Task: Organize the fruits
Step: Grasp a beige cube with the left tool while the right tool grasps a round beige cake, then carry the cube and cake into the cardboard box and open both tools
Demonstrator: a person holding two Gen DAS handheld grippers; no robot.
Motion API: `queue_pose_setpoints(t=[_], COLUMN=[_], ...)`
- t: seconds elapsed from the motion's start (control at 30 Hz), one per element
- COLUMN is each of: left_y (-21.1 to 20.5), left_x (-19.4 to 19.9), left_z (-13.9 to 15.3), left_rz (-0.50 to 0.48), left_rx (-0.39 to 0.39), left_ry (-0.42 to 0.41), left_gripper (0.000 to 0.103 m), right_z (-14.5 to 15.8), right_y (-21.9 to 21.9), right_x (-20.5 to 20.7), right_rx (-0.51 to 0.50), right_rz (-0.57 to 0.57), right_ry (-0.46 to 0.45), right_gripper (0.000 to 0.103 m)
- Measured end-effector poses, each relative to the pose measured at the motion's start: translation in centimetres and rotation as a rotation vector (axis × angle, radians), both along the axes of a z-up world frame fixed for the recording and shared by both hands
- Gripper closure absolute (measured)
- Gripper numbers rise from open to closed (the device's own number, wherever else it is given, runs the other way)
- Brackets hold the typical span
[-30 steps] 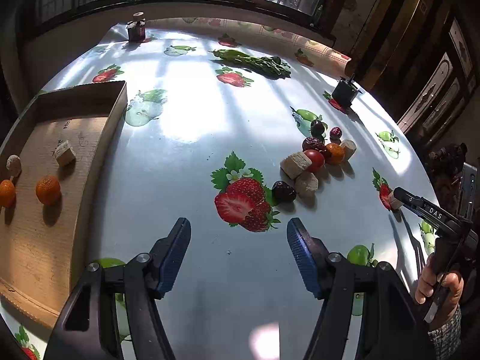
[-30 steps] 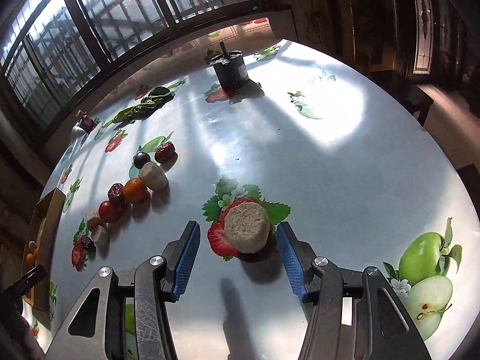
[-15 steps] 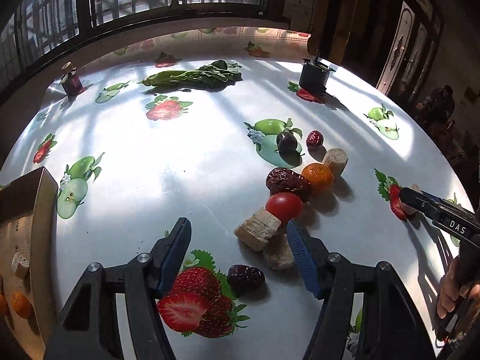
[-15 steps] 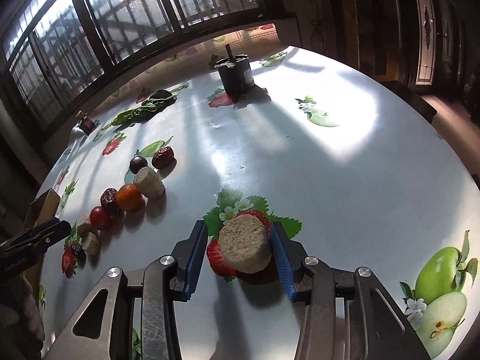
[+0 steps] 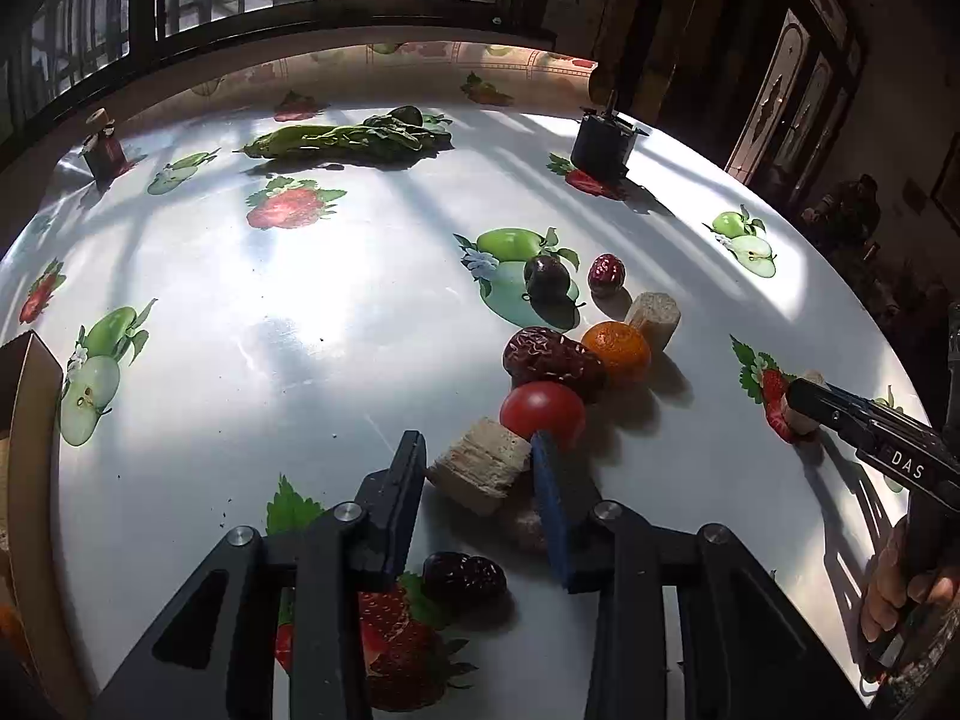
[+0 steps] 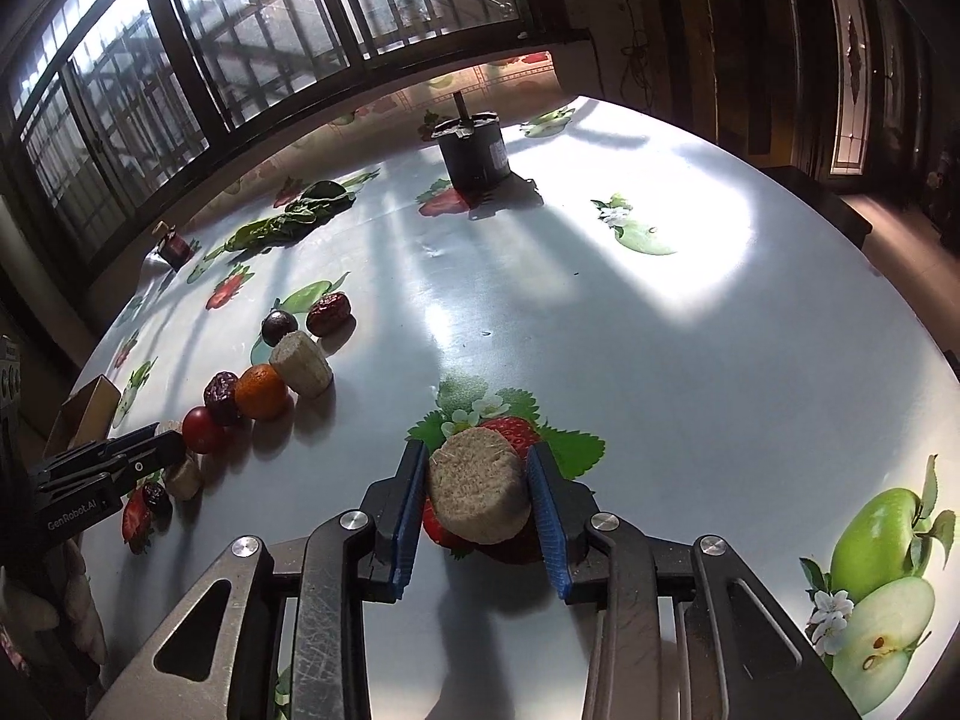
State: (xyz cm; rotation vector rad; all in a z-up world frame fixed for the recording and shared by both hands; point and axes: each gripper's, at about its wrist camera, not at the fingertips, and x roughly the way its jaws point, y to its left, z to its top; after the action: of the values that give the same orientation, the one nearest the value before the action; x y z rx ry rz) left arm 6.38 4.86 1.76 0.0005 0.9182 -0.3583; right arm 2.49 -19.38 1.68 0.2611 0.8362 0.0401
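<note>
Two grippers work at once on the table [image 5: 336,324], which wears a white cloth printed with strawberries and apples. Our left gripper [image 5: 480,468] has just been closing, and its pads now press on a pale layered block [image 5: 480,471] that sits on the cloth near the table's near edge. A red tomato [image 5: 543,414] touches the block's far side. Behind it lie a wrinkled date [image 5: 552,363] and an orange [image 5: 618,354], pressed together, then a tan cylinder [image 5: 654,315]. Farther toward the middle we see a dark plum [image 5: 547,277] and a small red date [image 5: 606,275], close together. Another dark date [image 5: 465,579] lies just under our left gripper.

Our right gripper [image 6: 477,495] has also just been closing; its blue pads now clamp a round tan cake [image 6: 477,489], which rests over a printed strawberry, well apart from the row of fruit.

Toward the far edge lie leafy greens [image 5: 354,138], a black motor [image 5: 603,141] and a small bottle [image 5: 105,144]. One cardboard box [image 5: 30,450] stands at the left edge.
</note>
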Motion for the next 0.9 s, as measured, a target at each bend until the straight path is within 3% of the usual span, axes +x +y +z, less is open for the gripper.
queue_pose_setpoints(t=[0.23,0.43,0.53,0.7,0.9], left_y=[1.1,4.3,7.4,15.3,25.4], left_x=[-1.4,-5.8,-8.3,-12.1,-16.1], left_z=[1.5,5.4,6.5,6.3,4.9], left_rz=[0.052,0.102,0.149,0.347,0.648], left_rx=[-0.028,-0.077,-0.140,-0.223,-0.215], left_ry=[-0.014,-0.091,-0.110,-0.121,-0.130], left_gripper=[0.070,0.070,0.070,0.070,0.070], right_z=[0.1,1.5,2.8,4.9,5.9], right_y=[0.1,0.0,0.6,4.0,12.5], right_x=[-0.1,-1.0,-1.9,-3.2,-3.6], right_rx=[-0.011,-0.009,0.007,0.042,0.076], right_rz=[-0.008,-0.018,-0.004,0.083,0.267], right_ry=[-0.014,-0.058,-0.074,-0.086,-0.078], right_gripper=[0.067,0.067,0.067,0.067,0.067])
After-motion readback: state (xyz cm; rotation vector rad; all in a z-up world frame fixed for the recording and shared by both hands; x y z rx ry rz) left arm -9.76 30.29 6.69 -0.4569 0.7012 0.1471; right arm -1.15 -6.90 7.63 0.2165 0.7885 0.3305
